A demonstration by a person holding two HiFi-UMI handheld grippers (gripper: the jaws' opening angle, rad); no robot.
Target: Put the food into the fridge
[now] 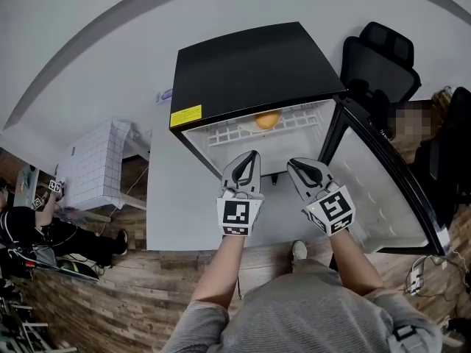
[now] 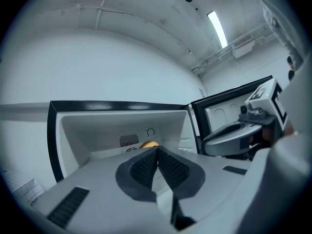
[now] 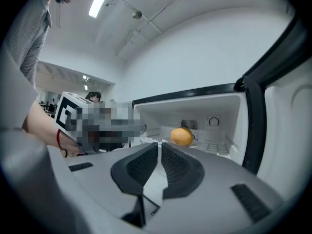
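You held the left gripper (image 1: 253,154) and right gripper (image 1: 294,163) shut and empty before the open fridge (image 1: 250,72), the orange (image 1: 266,120) resting ahead on its wire shelf (image 1: 227,133), the door (image 1: 383,197) nearest your right gripper.

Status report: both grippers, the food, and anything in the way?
Left gripper shut, empty. Right gripper shut, empty. Orange fruit on fridge shelf. Door open, nothing blocking.

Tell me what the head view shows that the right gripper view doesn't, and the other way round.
Head view only: the black top of the fridge, its yellow label and an office chair. Right gripper view only: the dial on the fridge's back wall and a ceiling light. Both: the orange on the wire shelf inside the open fridge.
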